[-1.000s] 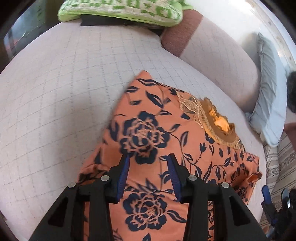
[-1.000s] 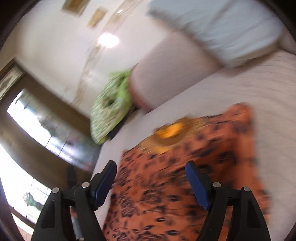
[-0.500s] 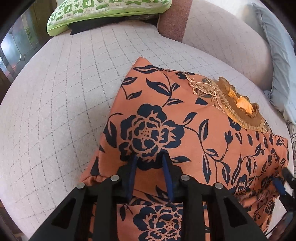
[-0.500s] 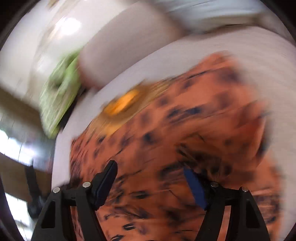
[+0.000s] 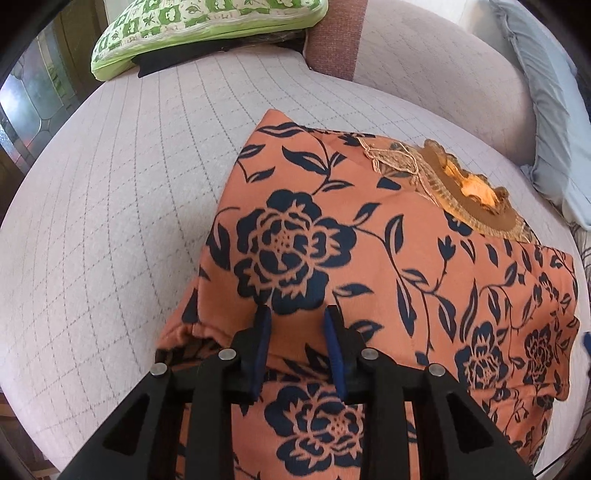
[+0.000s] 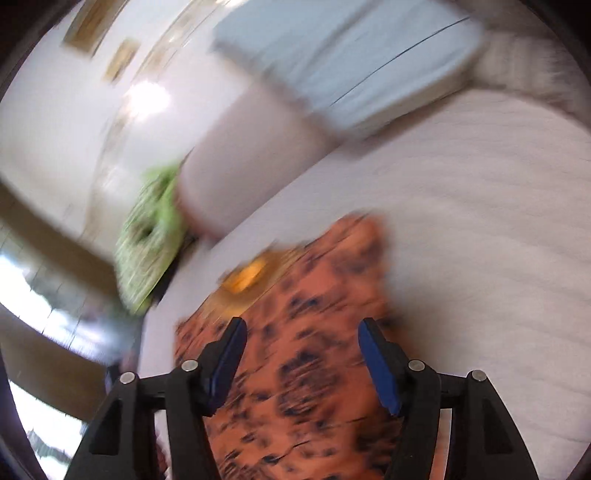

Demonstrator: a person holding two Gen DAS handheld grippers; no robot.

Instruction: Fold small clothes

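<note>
- an orange garment printed with dark navy flowers lies spread on a pale quilted sofa seat, its gold-trimmed neckline toward the backrest.
- the garment's near left edge shows a fold, with a rounded hem turned over a lower layer of the same cloth.
- the left tongs point steeply down at the garment near that fold; the blue pads stand at a narrow gap with a strip of the orange cloth showing between them. whether the pads actually press on the fabric cannot be told from this view.
- the right tongs sit over the other side of the garment; the jaws are fairly wide and closing, with the cloth seen in the gap beyond them, but not pinched.
- the right wrist view is heavily blurred, so the garment's print there reads only as dark smears.
- a green and white patterned cushion rests at the far left end of the sofa on something dark.
- a light blue pillow leans against the rounded backrest on the right.
- a framed picture hangs on the white wall in the right wrist view.
</note>
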